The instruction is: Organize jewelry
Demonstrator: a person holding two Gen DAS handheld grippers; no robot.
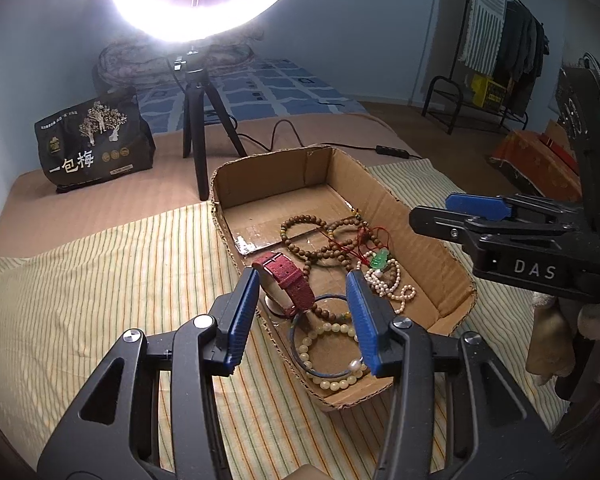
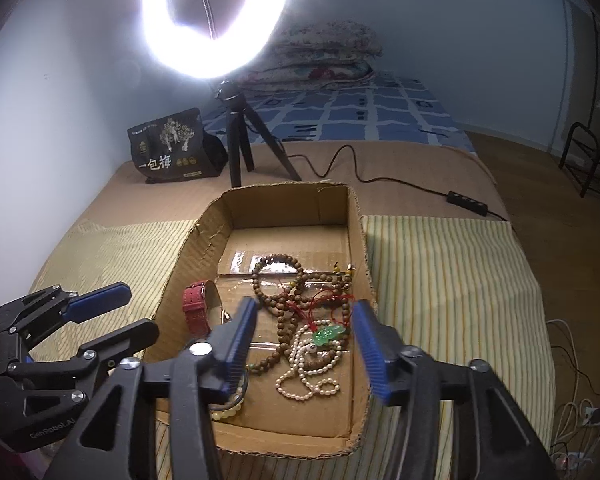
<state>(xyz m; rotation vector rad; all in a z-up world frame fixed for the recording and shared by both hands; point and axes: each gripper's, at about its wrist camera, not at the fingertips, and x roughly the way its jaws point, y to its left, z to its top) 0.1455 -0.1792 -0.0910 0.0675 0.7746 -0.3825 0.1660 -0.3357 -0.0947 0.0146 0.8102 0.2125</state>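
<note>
- Two grippers hover over the cardboard box (image 2: pixel 204 236), both spread wide and holding nothing.
- Left of the box's middle: left gripper (image 1: pixel 304 312) above the red watch (image 1: pixel 288 280); straddle the strap before closing.
- Middle: wooden bead strands (image 2: pixel 284 304) tangled with red cord; lift slowly.
- Right of middle: right gripper (image 2: pixel 306 344) above the pearl string (image 2: pixel 304 376) and green pendant (image 2: pixel 328 334).

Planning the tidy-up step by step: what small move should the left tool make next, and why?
Probably lower the open left tool onto the red watch. It lies alone at the cardboard box's near wall, apart from the tangled beads.
</note>
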